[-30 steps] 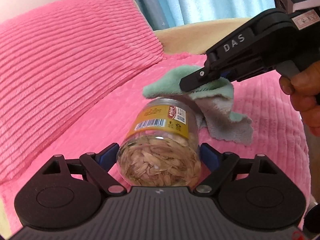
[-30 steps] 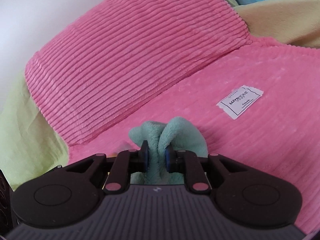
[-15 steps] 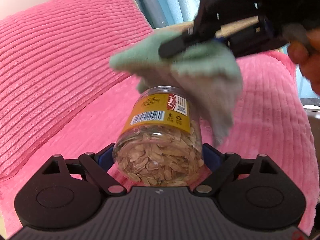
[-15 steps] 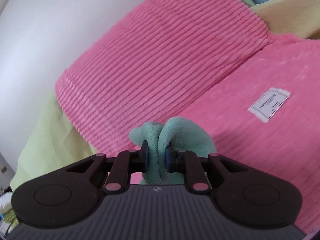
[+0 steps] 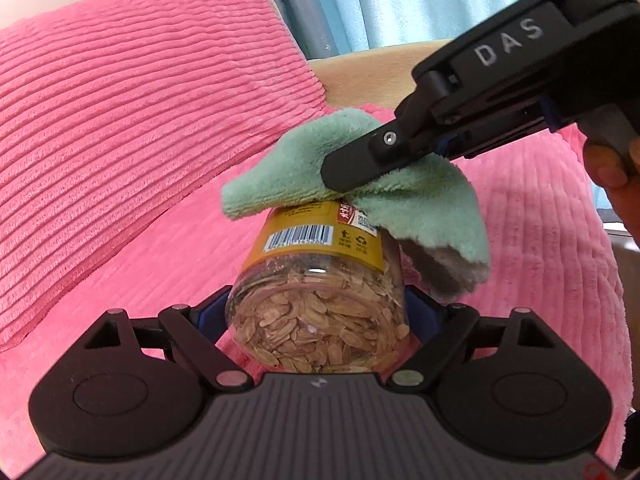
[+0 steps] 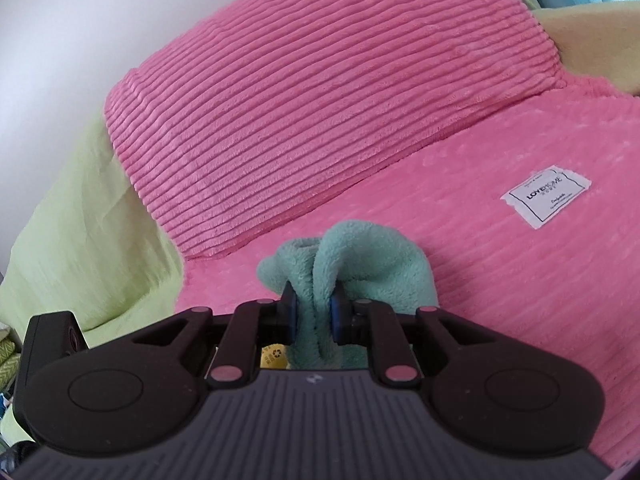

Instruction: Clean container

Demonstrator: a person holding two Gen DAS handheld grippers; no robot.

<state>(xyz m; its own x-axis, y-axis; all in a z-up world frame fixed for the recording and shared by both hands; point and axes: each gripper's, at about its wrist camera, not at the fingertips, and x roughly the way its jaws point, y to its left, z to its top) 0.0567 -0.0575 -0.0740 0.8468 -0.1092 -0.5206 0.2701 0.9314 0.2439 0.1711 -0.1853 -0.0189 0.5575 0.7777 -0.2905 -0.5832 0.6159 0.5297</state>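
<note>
My left gripper (image 5: 316, 316) is shut on a clear plastic jar (image 5: 320, 292) of sliced nuts with a yellow label, holding it by its base, tilted away from me. My right gripper (image 6: 314, 312) is shut on a mint green cloth (image 6: 352, 264). In the left wrist view the cloth (image 5: 400, 196) lies over the jar's far end and hides its lid, with the right gripper (image 5: 352, 172) pressing on top. A sliver of the yellow label (image 6: 274, 354) shows under the right gripper.
A pink ribbed cushion (image 5: 120, 120) stands at the left, and a pink ribbed seat cover (image 6: 520, 280) with a white label (image 6: 546, 194) lies below. A light green sofa arm (image 6: 80, 240) is at the left. Blue curtains (image 5: 400, 0) hang behind.
The right gripper lifted the cloth off the seat, swung it above the jar, then lowered it onto the jar's far end. The left gripper raised the jar slightly.
</note>
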